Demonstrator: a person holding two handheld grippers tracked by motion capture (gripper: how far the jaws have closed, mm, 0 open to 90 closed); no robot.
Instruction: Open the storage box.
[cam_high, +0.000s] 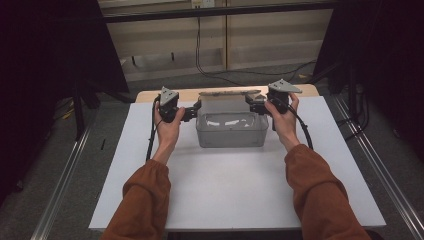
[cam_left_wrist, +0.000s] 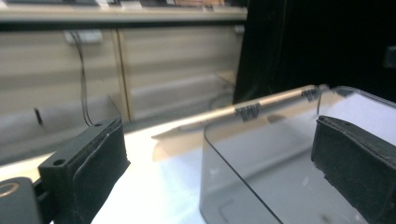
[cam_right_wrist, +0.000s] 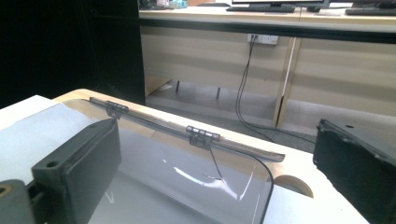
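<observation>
Clear plastic box (cam_high: 231, 129) sits between your grippers, lid (cam_high: 227, 93) already swung back. Left gripper (cam_high: 192, 112) straddles one end wall, jaws wide; right gripper (cam_high: 254, 106) likewise, apparently. Nothing's gripped yet.

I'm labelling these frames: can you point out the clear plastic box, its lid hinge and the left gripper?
clear plastic box (cam_high: 231, 136): high view, on its front wall.
lid hinge (cam_right_wrist: 202, 135): right gripper view, on the dark hinge block.
left gripper (cam_high: 194, 111): high view, between its fingertips at the box's left end.
</observation>
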